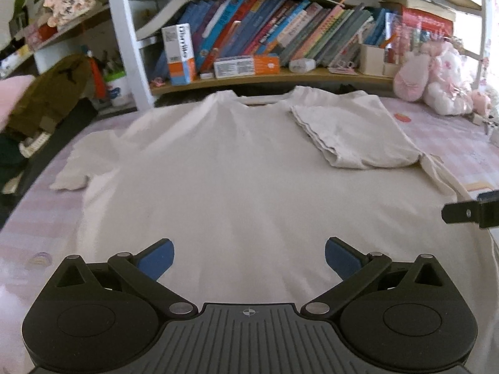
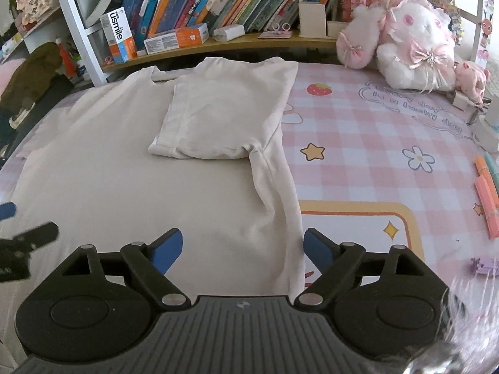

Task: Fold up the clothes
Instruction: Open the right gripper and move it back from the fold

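Observation:
A cream T-shirt (image 1: 237, 180) lies flat on the pink checked table cover, collar toward the bookshelf. Its right sleeve (image 1: 355, 134) is folded inward onto the body; the left sleeve (image 1: 81, 165) lies spread out. In the right wrist view the shirt (image 2: 124, 187) fills the left half, with the folded sleeve (image 2: 218, 118) on top. My left gripper (image 1: 249, 260) is open and empty above the shirt's lower part. My right gripper (image 2: 243, 249) is open and empty over the shirt's right side edge. Each gripper's finger shows at the other view's edge.
A bookshelf (image 1: 265, 78) with books and boxes runs along the table's far edge. Pink and white plush toys (image 2: 411, 37) sit at the far right. Pastel markers (image 2: 488, 193) lie at the right edge. A brown garment (image 1: 53, 93) hangs at the left.

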A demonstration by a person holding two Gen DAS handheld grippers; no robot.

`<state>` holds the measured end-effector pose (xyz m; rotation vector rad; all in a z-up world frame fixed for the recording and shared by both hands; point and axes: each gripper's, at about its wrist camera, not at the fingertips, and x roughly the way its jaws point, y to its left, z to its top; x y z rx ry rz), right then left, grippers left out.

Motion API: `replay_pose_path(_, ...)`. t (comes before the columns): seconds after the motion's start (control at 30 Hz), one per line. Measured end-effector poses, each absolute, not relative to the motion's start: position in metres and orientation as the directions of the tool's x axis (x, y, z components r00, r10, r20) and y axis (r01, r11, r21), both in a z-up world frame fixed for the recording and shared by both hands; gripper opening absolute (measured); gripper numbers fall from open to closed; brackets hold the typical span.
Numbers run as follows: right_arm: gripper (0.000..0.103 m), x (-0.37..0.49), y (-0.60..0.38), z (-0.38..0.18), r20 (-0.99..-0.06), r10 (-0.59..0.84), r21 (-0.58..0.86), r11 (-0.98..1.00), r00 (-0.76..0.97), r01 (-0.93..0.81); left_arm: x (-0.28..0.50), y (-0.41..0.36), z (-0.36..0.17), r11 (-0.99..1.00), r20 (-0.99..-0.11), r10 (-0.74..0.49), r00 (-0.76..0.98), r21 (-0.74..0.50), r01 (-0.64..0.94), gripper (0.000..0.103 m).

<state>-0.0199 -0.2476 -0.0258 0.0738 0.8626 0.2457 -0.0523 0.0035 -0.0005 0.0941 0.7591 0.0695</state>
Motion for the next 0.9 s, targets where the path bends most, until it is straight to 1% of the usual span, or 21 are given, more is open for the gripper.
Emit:
replay_pose_path(0.2,0.087,-0.029,-0.242,-0.024,-0.736,0.199,0.139,0.98,0.647,-0.142,-0.046,0.015,0.007,0.996,-0.701,0.076,0.709,0.081,-0.026,0.103)
replay_pose_path(0.4,0.087,-0.042,-0.228,-0.019,-0.728,0.083,0.097,0.995,0.681,-0.017,-0.038,0.042,0.01,0.999,-0.709,-0.017,0.705,0.009,0.034,0.103)
replay_pose_path(0.6,0.087,-0.065,-0.178,-0.007,-0.699,-0.038,0.076,0.989,0.714,0.127,-0.036,0.093,0.011,0.994,-0.713,-0.094,0.695,-0.033,0.101,0.103)
replay_pose_path(0.7,0.088,-0.079,-0.144,-0.003,-0.678,-0.059,0.075,0.986,0.733,0.149,-0.035,0.119,0.012,0.989,-0.714,-0.133,0.687,-0.054,0.135,0.103)
replay_pose_path(0.9,0.088,-0.097,-0.086,-0.008,-0.69,-0.111,0.025,0.984,0.715,0.178,-0.033,0.168,0.012,0.979,-0.712,-0.194,0.675,-0.097,0.179,0.103)
